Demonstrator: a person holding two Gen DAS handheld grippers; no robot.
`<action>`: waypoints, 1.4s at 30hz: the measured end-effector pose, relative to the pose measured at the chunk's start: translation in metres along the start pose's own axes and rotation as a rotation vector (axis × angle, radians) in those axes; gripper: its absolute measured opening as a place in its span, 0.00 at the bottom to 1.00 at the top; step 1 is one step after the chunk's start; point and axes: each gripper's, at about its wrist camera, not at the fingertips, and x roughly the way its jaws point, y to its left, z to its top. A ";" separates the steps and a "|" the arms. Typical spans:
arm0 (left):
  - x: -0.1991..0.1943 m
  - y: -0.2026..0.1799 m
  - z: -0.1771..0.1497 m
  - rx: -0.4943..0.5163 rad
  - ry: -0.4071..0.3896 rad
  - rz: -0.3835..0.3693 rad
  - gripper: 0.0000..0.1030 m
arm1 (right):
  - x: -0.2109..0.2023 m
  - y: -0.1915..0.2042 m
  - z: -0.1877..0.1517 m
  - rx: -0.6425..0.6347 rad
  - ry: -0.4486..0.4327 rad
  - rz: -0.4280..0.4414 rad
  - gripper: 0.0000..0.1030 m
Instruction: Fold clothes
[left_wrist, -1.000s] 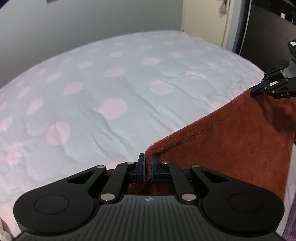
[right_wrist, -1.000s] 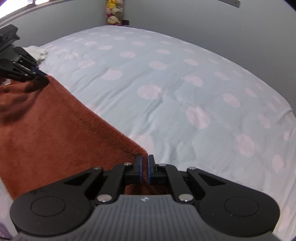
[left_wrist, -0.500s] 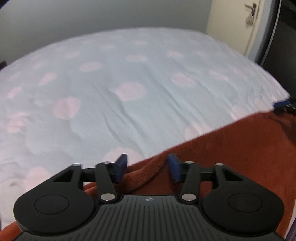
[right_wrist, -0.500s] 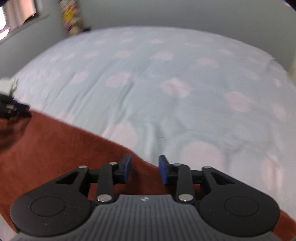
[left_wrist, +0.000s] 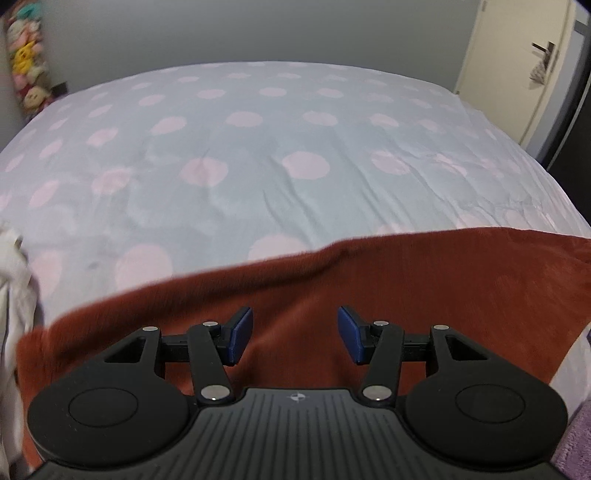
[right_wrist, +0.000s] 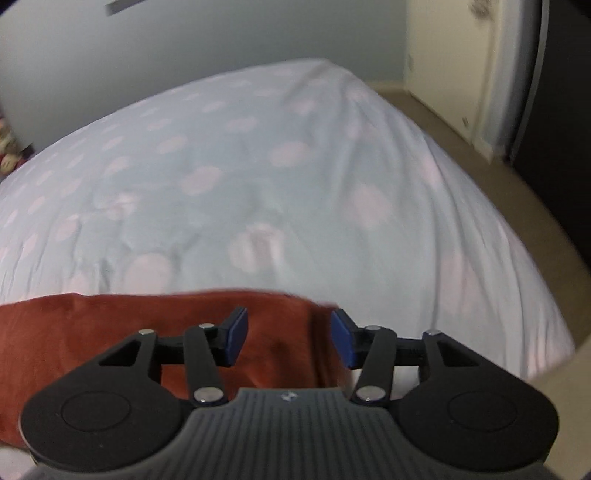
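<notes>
Your rust-red fleece cloth (left_wrist: 424, 295) lies flat on the bed with the pale blue cover with pink dots (left_wrist: 258, 155), at the near side, and its far edge runs across both wrist views. Your left claw (left_wrist: 295, 338) stands wide over the cloth and holds nothing. Your right claw (right_wrist: 288, 338) is opening, above the right end of the cloth (right_wrist: 147, 332), with no fabric pressed between its blue pads (right_wrist: 236, 338).

The risk is in the next grasp, I think. This fleece looks thick and soft, so a claw can pinch only the upper layer, or take the bed cover together with it, and then the fold comes out crooked. The right end also lies near the bed's side edge, so a careless pull may drag it off.

A white garment (left_wrist: 14, 295) lies just beside the left end and may get caught.
</notes>
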 end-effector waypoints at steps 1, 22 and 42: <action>-0.003 0.000 -0.003 -0.009 0.000 0.002 0.47 | 0.006 -0.006 -0.003 0.017 0.016 0.004 0.53; -0.037 0.007 -0.042 -0.197 0.004 0.041 0.48 | 0.053 -0.032 -0.043 0.150 0.136 0.082 0.30; -0.076 0.022 -0.069 -0.265 -0.014 0.028 0.48 | -0.109 0.158 0.027 0.068 0.009 0.319 0.28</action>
